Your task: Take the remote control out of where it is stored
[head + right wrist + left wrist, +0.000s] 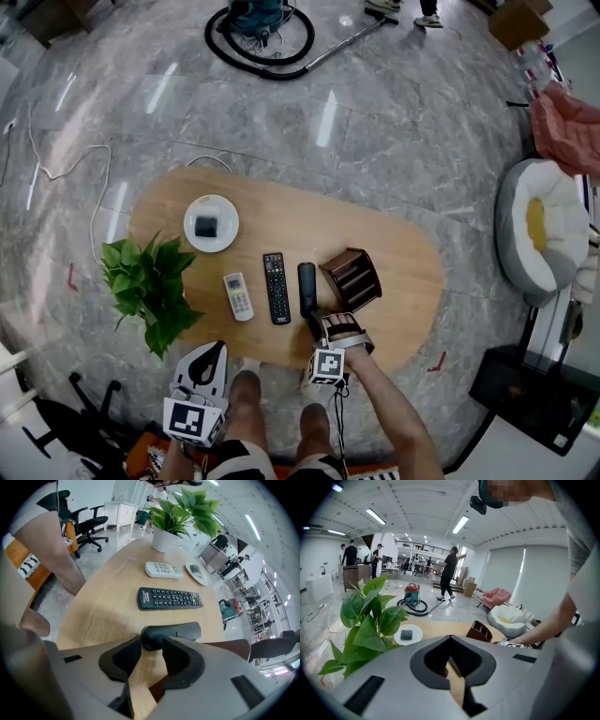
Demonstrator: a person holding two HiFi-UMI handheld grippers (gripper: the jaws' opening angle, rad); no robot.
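Note:
A plain black remote (307, 286) lies flat on the oval wooden table (403, 253), just left of the brown slotted holder (352, 278). My right gripper (320, 328) is at the remote's near end. In the right gripper view the jaws close on that rounded end of the remote (176, 631), one on each side, with the right gripper (151, 639) low over the wood. The holder (234, 646) shows beside it. My left gripper (208, 352) hangs off the table's near edge, shut and empty (450, 638).
A black button remote (275, 287) and a white remote (238, 296) lie left of the plain one. A white plate (211, 223) with a dark block and a potted plant (145, 281) stand further left. A vacuum cleaner (261, 33) and a beanbag (544, 225) are on the floor.

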